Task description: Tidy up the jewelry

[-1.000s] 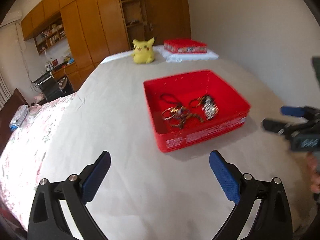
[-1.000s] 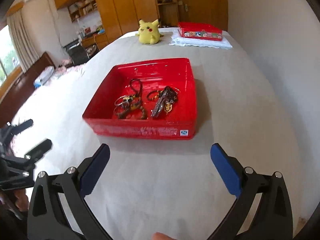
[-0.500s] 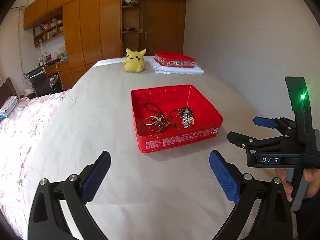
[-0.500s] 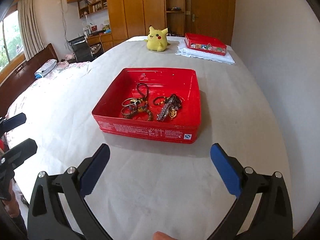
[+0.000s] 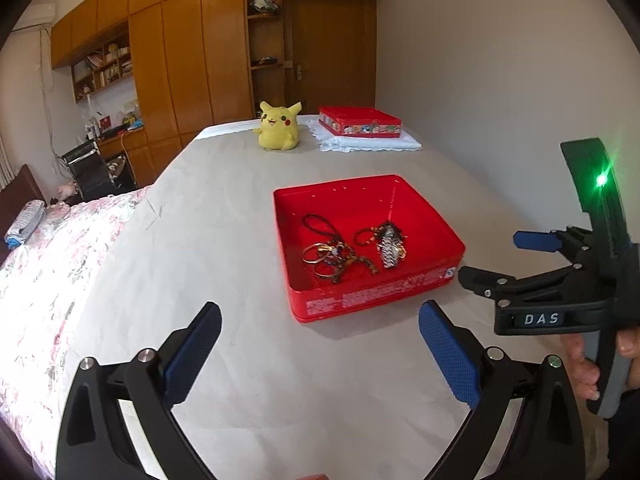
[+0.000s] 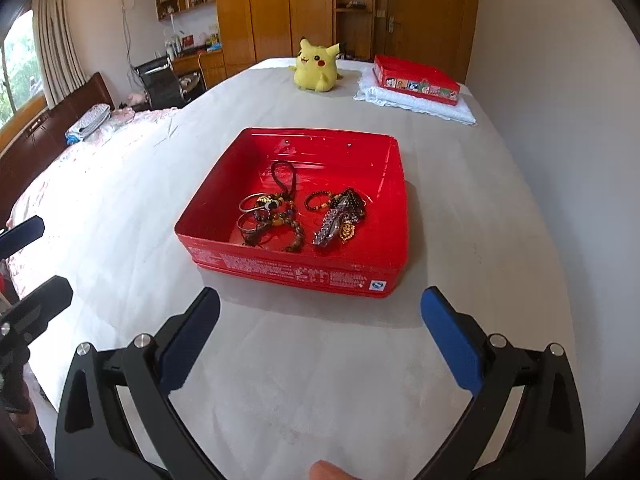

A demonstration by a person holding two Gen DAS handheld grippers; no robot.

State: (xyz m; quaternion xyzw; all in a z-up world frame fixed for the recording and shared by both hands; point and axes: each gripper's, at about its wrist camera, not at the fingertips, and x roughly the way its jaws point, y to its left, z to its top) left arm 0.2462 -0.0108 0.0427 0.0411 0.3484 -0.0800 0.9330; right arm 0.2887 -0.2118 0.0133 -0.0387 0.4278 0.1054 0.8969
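As both views steadied: red tin (image 5: 372, 300) sharper.

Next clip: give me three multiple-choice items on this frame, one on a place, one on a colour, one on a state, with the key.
1. Where does the jewelry lie?
A. in the open red tin
B. on the white cloth
C. beside the plush

2. What colour is the plush toy?
A. blue
B. yellow
C. green

3. How is the right tool?
A. shut on a bracelet
B. shut, empty
C. open, empty

Key: 1 A, the pieces sit on the tin's floor; 2 B, its body is yellow; 3 C, its fingers stand wide apart, short of the tin.
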